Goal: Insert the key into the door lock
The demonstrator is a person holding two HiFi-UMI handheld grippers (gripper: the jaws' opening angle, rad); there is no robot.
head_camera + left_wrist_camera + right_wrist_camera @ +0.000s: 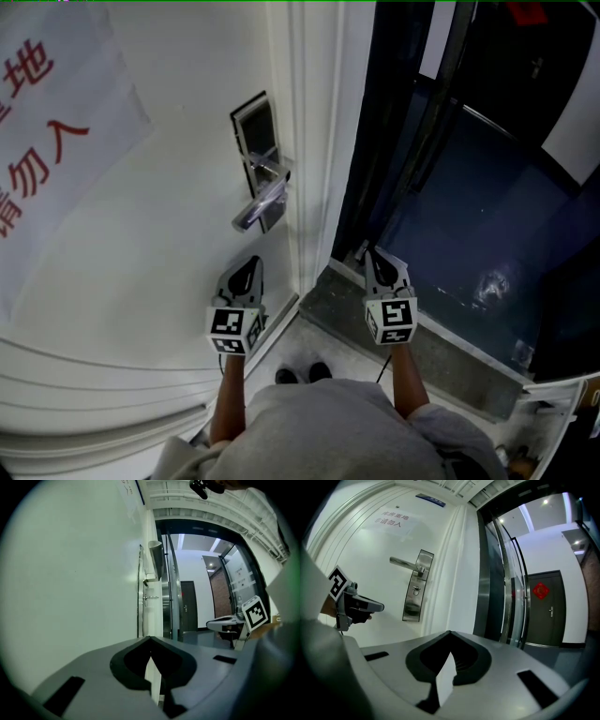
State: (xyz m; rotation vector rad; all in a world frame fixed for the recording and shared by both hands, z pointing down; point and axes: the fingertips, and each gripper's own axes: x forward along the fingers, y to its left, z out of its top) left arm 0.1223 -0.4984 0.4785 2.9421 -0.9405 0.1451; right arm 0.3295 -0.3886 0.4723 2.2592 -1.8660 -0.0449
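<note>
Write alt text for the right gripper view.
The right gripper, jaws shut and empty, faces a white door with a silver lever handle and lock plate. The left gripper is at left; an open doorway at right.

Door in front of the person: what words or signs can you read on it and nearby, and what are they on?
"地", then "请勿入" beneath, in red, on the paper notice taped to the white door; its left side is cut off.
Blue plate above the door: too small to read.
Red diamond on the far dark door: too blurred to read.
</note>
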